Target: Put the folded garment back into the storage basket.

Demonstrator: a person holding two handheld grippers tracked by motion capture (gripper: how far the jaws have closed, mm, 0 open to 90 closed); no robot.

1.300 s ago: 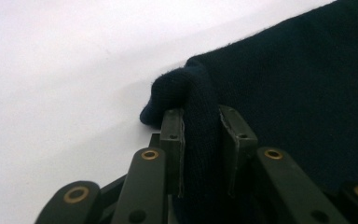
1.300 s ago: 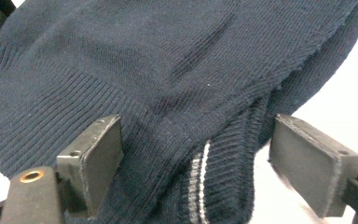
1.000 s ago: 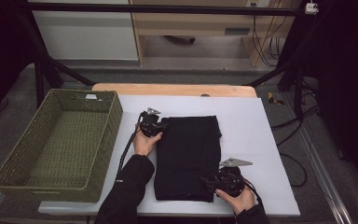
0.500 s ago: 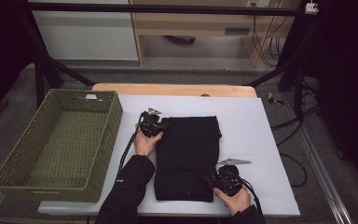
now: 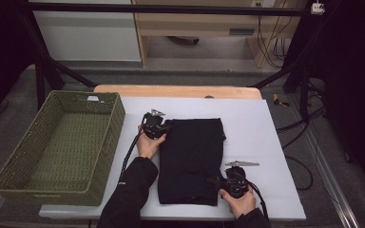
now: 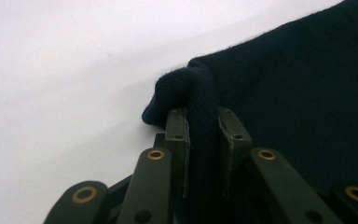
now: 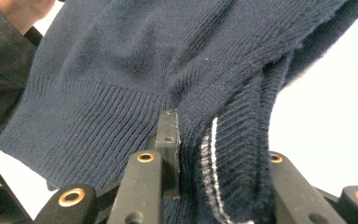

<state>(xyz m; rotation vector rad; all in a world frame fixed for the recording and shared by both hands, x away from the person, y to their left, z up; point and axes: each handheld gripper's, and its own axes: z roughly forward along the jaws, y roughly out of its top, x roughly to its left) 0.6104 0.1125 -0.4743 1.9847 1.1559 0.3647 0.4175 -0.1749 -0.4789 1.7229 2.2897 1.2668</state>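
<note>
I have both jaws pinching opposite edges of the sweater (image 5: 190,159), right just closed, to lift it toward the basket (image 5: 38,190).

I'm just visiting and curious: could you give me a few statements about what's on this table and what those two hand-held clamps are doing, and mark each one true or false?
1. The folded dark navy knitted sweater lies inside the green woven basket. False: it lies flat on the white table, to the right of the basket.
2. The left gripper pinches a fold of the sweater's edge between its jaws. True.
3. The right gripper hangs open above bare table. False: its jaws have just been closing and clamp the sweater's ribbed edge.
4. The basket holds no clothing. True.
5. Both grippers grip the same side of the sweater. False: the left grips its far left corner, the right its near right corner.
</note>
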